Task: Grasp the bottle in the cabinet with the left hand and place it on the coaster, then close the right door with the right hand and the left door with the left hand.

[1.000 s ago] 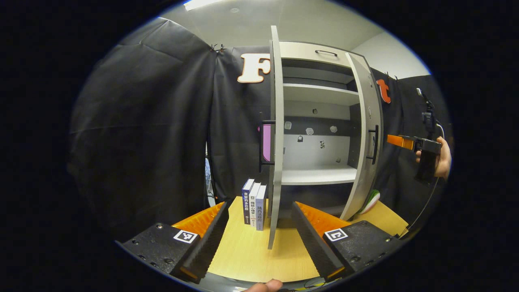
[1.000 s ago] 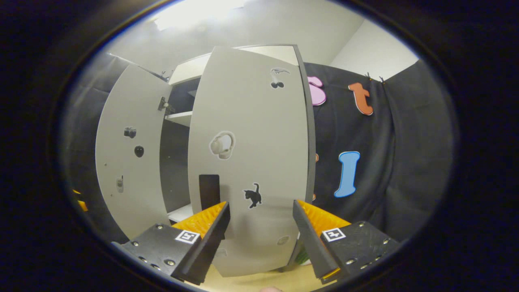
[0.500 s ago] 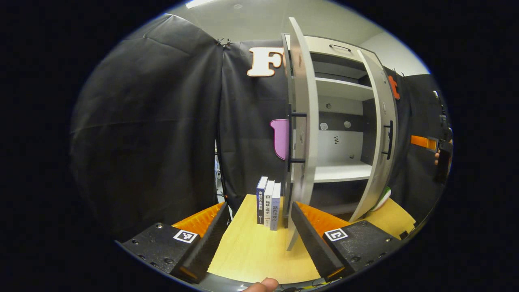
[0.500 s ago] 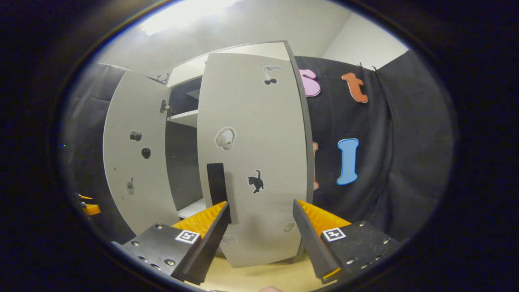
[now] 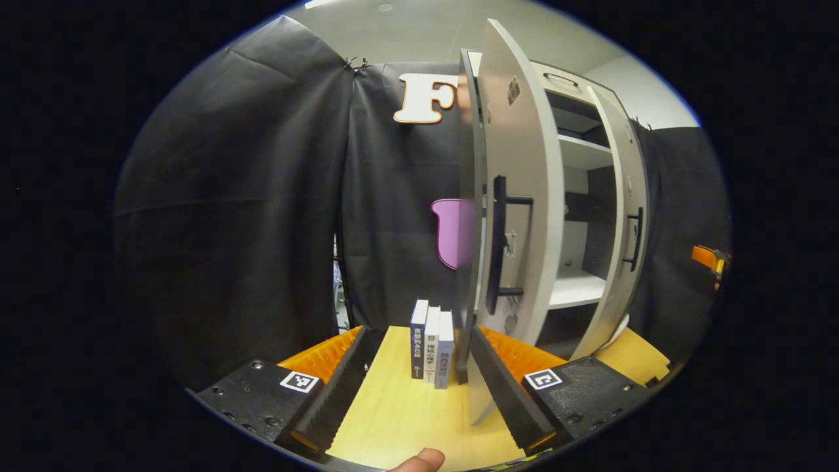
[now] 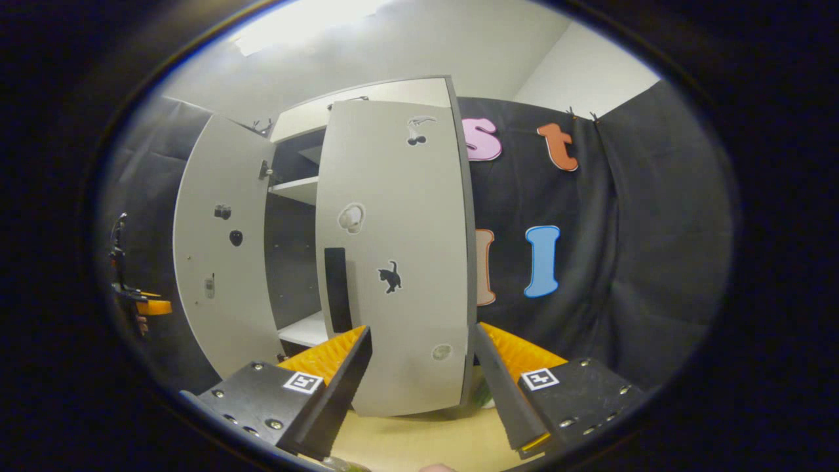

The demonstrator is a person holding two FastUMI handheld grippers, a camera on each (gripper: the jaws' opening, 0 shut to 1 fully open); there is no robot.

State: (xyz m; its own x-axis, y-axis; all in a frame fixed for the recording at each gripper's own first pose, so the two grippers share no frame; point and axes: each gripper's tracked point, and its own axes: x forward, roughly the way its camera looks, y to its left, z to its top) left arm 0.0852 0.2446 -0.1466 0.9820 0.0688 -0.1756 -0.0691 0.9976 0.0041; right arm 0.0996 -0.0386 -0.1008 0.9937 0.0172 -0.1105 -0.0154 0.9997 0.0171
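Grey left door has swung further toward shut since a moment ago; my left tongs and right tongs gape wide, both doors unfinished.

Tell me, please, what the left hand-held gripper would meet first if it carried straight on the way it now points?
Most likely the cabinet's left door: its lower edge sits just ahead of the open left hand-held gripper, close to the right finger. The three books stand slightly left of that line. Depth is hard to judge in this view.
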